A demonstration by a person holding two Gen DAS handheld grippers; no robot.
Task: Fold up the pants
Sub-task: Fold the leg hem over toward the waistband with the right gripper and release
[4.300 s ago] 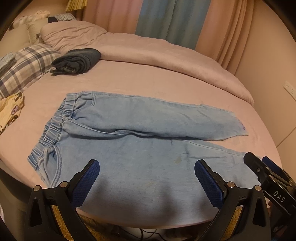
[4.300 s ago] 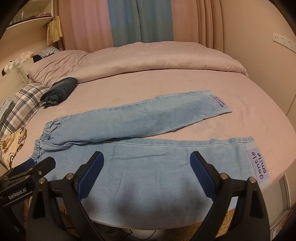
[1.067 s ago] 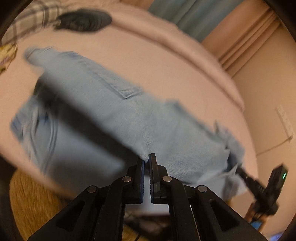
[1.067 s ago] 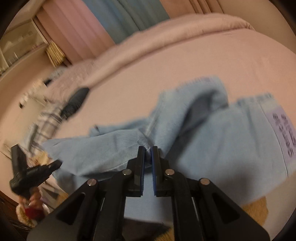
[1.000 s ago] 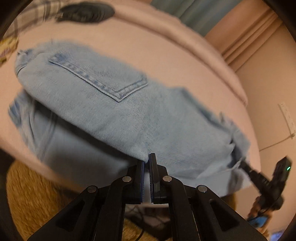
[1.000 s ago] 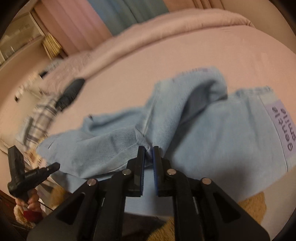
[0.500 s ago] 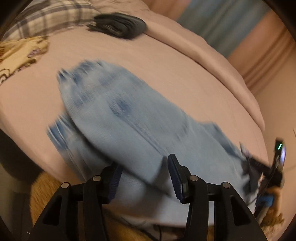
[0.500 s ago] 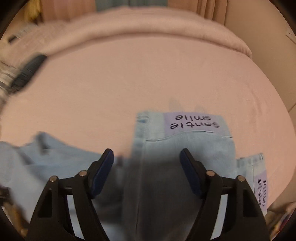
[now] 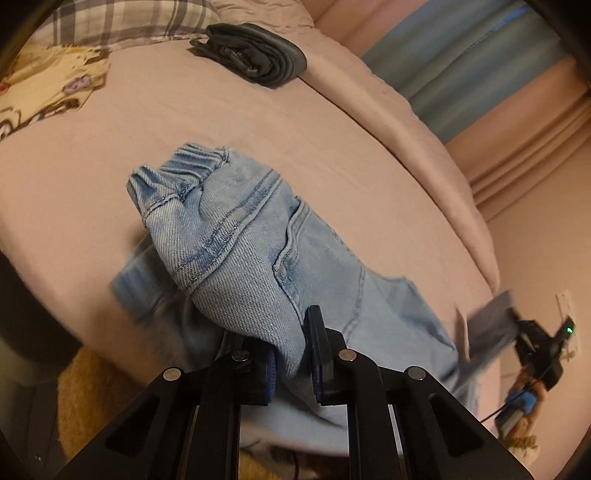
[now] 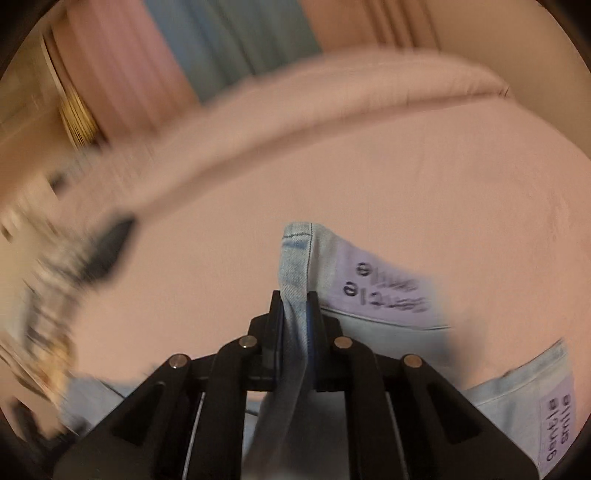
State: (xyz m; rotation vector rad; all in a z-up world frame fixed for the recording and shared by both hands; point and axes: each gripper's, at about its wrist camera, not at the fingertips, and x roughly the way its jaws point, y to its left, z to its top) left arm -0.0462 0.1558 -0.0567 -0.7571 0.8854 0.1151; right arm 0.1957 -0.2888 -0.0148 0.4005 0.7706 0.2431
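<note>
The left gripper [image 9: 291, 354] has its jaws clamped on a bunched fold of the light-blue denim pants [image 9: 258, 258] near the waist end; the elastic waistband [image 9: 177, 173] is crumpled and raised off the pink bed sheet [image 9: 184, 110]. The pants lie along the near edge of the bed, some cloth close to or just over that edge. Beyond them the sheet is open up to the rolled pink duvet [image 9: 406, 122]. A folded dark garment [image 9: 255, 55] lies well apart, near a plaid pillow [image 9: 122, 18] and a yellow printed cloth [image 9: 48, 81].

The right gripper [image 10: 295, 325] has its jaws closed on the hem of one pant leg [image 10: 295, 258], held up on edge. A lilac label [image 10: 380, 288] on that cuff shows dark lettering, upside down and blurred, probably "gentle smile". A second lilac label [image 10: 557, 432] on the other cuff, lower right, reads "gentle smile" sideways. Open sheet lies ahead of this gripper
</note>
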